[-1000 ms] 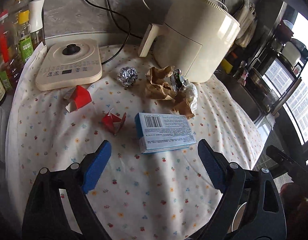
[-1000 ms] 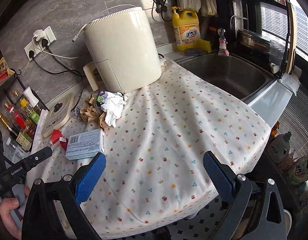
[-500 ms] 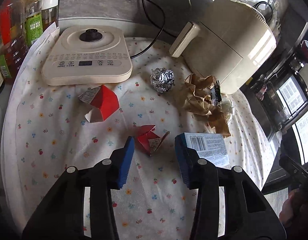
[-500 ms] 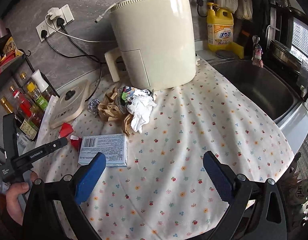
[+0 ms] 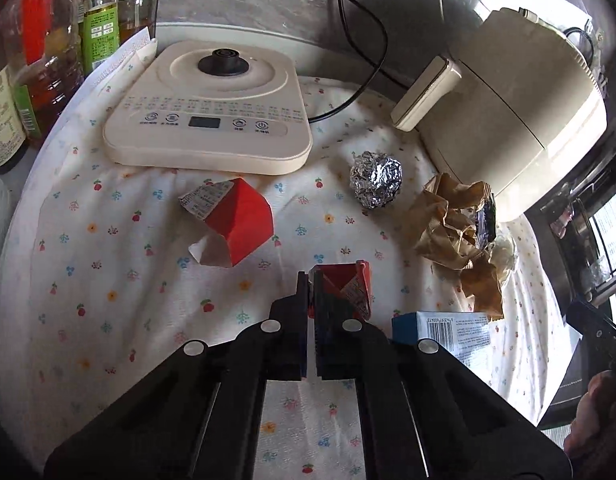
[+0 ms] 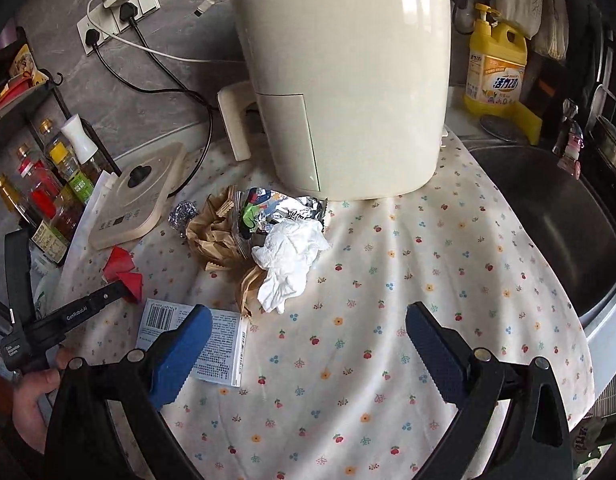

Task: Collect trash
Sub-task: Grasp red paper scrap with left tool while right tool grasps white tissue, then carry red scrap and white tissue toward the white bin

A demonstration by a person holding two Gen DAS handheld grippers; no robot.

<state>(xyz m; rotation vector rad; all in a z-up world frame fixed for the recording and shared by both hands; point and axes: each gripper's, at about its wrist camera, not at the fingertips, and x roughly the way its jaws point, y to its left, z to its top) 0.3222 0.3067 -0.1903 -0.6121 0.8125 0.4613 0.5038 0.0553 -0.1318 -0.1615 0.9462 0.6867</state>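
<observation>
the left gripper has its blue-padded jaws pinched together on the near left edge of a small crumpled red paper carton scrap, which lies on the white flower-print tablecloth toward its near middle; whether the scrap is already clear of the cloth cannot be told. just right of the scrap lies a flat blue and white cardboard box with a barcode, and a larger torn red paper carton piece sits further in, near the cream square appliance base at the far left. a crushed aluminium foil ball rests between that base and the cream air fryer at the far right, with a wad of crumpled brown paper beside the fryer

the right gripper hangs over the cloth with its jaws spread wide and nothing between them; a crumpled white tissue and a shiny snack wrapper lie ahead of it, touching the brown paper

all of this trash looks very light. the red scrap is thin folded card, likely to flatten and slip, so a pinch on a folded edge seems right. the foil ball should crush a little and hold. the tissue is soft and wants a grip through its bulk. the box is stiff and best taken across its short edge
</observation>
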